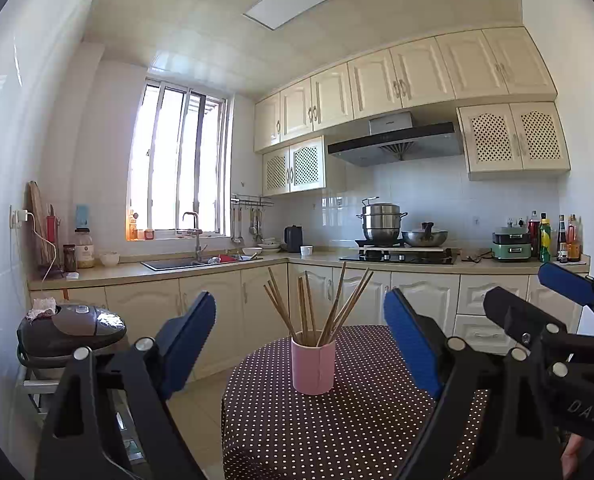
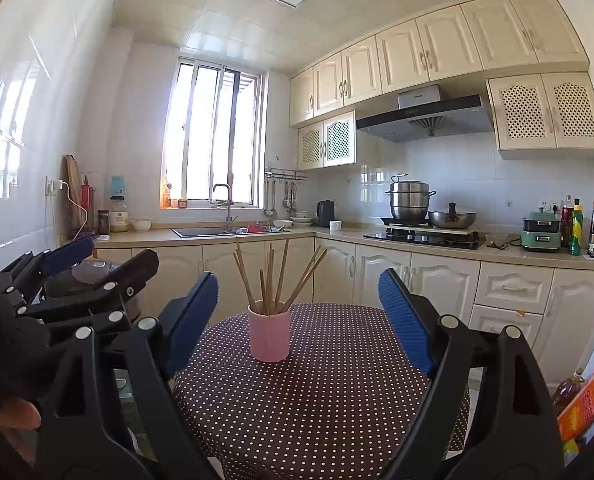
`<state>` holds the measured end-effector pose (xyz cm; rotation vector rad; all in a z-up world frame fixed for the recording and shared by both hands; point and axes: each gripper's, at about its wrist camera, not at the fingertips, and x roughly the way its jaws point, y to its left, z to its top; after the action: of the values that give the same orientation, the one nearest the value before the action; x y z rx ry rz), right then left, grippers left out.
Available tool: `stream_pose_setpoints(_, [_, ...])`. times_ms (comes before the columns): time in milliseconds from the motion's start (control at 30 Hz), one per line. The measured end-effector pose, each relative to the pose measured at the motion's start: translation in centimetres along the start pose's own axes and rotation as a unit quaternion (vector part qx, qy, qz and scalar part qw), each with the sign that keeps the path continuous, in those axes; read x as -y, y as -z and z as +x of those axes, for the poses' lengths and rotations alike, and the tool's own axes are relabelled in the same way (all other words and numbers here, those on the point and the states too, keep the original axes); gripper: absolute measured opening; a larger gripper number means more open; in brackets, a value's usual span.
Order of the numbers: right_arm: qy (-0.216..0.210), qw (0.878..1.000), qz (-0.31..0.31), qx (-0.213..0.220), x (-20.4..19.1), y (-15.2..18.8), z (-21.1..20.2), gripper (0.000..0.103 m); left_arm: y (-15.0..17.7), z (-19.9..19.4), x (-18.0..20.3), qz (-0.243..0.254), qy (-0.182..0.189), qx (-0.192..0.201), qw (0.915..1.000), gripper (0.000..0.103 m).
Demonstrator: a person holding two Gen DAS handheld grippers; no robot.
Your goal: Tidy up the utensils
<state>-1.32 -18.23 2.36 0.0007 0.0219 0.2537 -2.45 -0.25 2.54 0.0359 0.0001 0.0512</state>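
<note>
Left wrist view, both hand-held grippers (image 1: 299, 334) spread apart, empty, smooth pink cylindrical cup (image 1: 313, 366), wooden chopsticks (image 1: 321, 300), dotted tablecloth (image 1: 337, 432).

Stacked steamer pot (image 1: 380, 222) sits on the stove (image 1: 397, 255), a lidded wok (image 1: 425, 237) just beside it; range hood (image 1: 395, 142) above; rice cooker (image 1: 73, 326) stands left of the dotted tablecloth (image 1: 337, 420)

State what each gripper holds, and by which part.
Nothing. The left gripper and right gripper are open and empty; the chopsticks stand untouched in the cup.
</note>
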Motion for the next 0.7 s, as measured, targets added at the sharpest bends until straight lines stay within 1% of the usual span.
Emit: stream_pose_setpoints(700, [0.0, 1.0, -0.001, -0.001, 0.12, 0.06, -0.29, 0.082, 0.35, 0.13, -0.79, 0.002, 0.0, -0.005, 1.0, 0.085])
